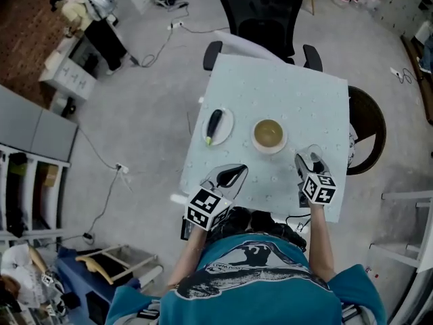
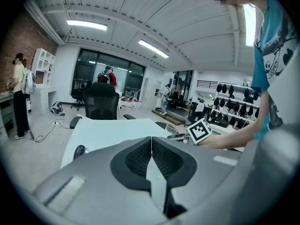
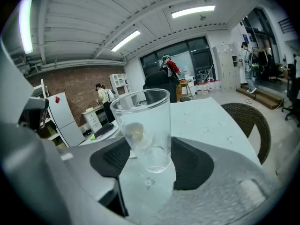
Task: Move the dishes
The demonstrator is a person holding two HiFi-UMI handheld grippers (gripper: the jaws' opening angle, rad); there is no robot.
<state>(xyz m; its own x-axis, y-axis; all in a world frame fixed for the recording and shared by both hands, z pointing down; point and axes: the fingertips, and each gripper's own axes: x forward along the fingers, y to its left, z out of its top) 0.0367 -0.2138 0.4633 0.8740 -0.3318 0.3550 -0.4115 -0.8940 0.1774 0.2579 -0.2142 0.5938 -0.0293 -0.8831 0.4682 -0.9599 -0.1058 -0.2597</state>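
Right gripper (image 3: 143,146): my fingers are clamped on a glass (image 3: 140,121). It is clear and upright, with a dark ribbed pad against each side of its lower half. Whether its base touches the tabletop (image 1: 298,93) I cannot tell.

Left gripper (image 2: 151,142): fingers together, tips meeting, over the tabletop's near edge.

Writing: black-and-white squares on the marker cube (image 2: 200,131) of each gripper (patterns, not letters). The print on my teal shirt (image 1: 250,276) is too small to read.

Views compared: only the right gripper view shows the glass plainly. In the head view it is lost among the fingers near the tabletop's near right corner. The head view alone lays out the other dishes: a white plate (image 1: 229,122) carrying a dark vegetable (image 1: 214,124) with a green tip, and just beside it, apart, a bowl (image 1: 256,135). A black office chair (image 1: 264,12) stands at the far side.
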